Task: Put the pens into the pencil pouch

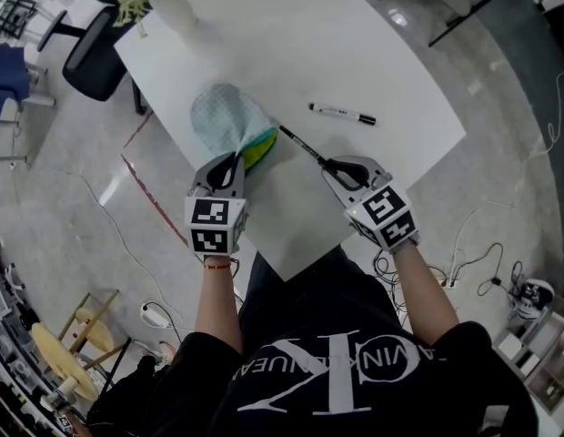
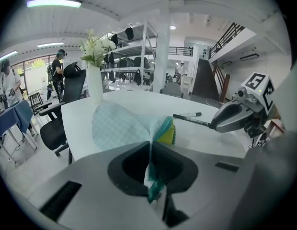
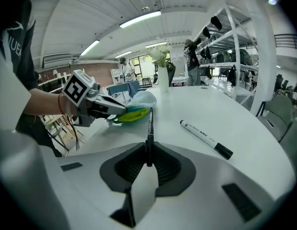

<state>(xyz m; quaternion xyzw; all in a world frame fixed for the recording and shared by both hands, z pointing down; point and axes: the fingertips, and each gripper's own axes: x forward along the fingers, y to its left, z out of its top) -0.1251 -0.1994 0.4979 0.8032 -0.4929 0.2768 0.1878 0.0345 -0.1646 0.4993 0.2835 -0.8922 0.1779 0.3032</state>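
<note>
Left tongs (image 1: pixel 237 159) clenched on pencil pouch (image 1: pixel 223 116) edge, right tongs (image 1: pixel 329 164) grasping black pen (image 1: pixel 303 146); seemingly insertion step. Next: steer tip into mouth beside left tongs.

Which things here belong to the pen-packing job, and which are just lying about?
Job: pencil pouch, pinched by left hand-held gripper; black pen in right hand-held gripper; white marker on the table.
Lying about: vase of flowers; office chair.

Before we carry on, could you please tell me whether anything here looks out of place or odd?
Nothing stands out. The left tool pinches the edge of the pencil pouch, the right tool holds a black pen aimed at it, and a white marker lies flat on the table.
</note>
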